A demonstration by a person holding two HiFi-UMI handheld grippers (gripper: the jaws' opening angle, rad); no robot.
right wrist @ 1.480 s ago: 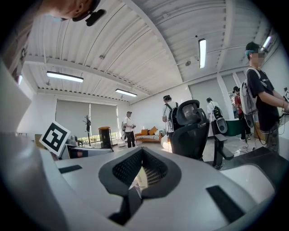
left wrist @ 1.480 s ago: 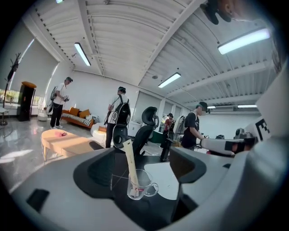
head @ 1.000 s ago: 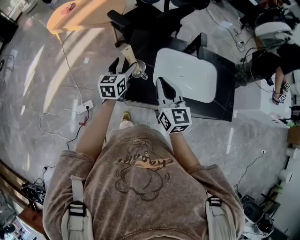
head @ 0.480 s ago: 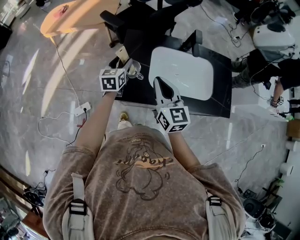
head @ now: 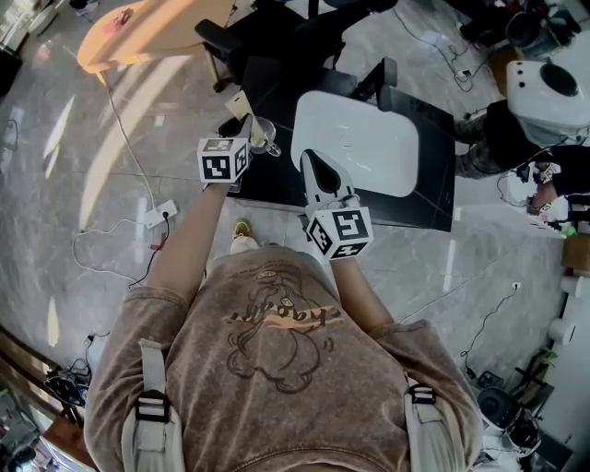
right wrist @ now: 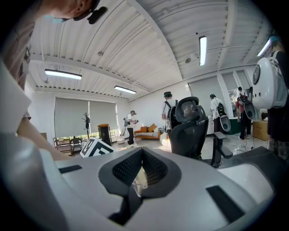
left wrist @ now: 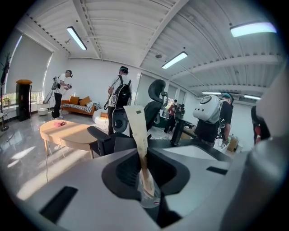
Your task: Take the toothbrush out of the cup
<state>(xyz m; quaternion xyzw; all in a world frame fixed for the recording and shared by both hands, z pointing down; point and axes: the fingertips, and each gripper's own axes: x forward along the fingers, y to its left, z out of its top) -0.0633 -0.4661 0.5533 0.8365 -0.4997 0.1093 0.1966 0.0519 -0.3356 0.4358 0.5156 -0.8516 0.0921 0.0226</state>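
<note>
A clear cup (head: pixel 268 141) stands on the near left corner of the black table (head: pixel 433 161). Out of it sticks a toothbrush (head: pixel 241 103) in a beige paper wrapper, leaning away to the left. My left gripper (head: pixel 252 137) is at the cup's mouth. In the left gripper view its jaws are closing on the toothbrush (left wrist: pixel 135 128) just above the cup (left wrist: pixel 149 200), and the pads press on the wrapped handle. My right gripper (head: pixel 313 164) hovers over the table's front edge to the right of the cup, shut with nothing in it (right wrist: pixel 134 187).
A white basin-like tray (head: pixel 369 138) fills the table's middle. A black office chair (head: pixel 267 41) stands behind the cup's corner. A round wooden table (head: pixel 152 28) is at the far left. A power strip (head: pixel 157 214) and cables lie on the floor. People stand at the right.
My left gripper has gone forward and down to the cup, and its wide-open jaws have closed round the toothbrush. The right gripper has kept still.
</note>
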